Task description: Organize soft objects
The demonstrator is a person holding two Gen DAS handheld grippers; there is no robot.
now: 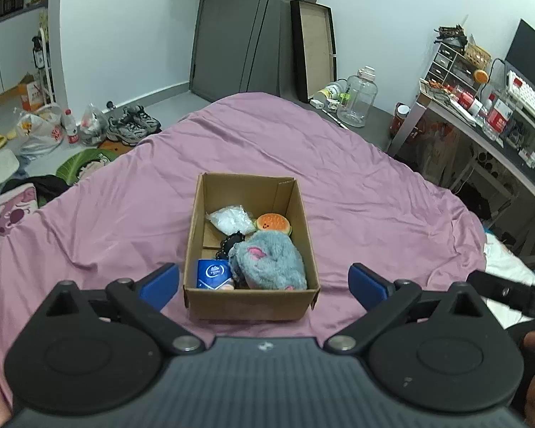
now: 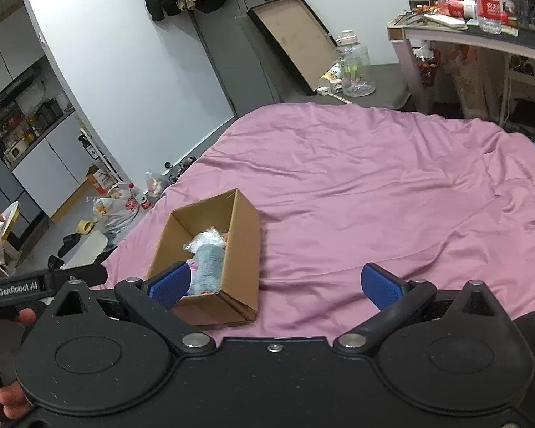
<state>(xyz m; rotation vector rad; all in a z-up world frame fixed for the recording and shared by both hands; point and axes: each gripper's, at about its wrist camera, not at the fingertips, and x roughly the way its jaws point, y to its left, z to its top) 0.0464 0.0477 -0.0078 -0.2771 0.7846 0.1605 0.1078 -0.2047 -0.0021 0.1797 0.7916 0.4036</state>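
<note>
Toys fill the box (image 1: 251,296), a grey plush (image 1: 269,264) nearest, on a pink sheet (image 1: 356,192) with bare cloth all round. Left gripper (image 1: 264,281) hovers spread wide, straddling the box's near wall; right gripper (image 2: 274,283) gapes empty beside it.

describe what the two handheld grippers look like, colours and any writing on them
Both are matte black plastic with round hinge discs, silver pivot bolts and blue ribbed pads on the jaws. The left gripper has a grey ridged body; the right gripper is black throughout. White lettering "GenRobot.AI" marks the left one's handle.
</note>
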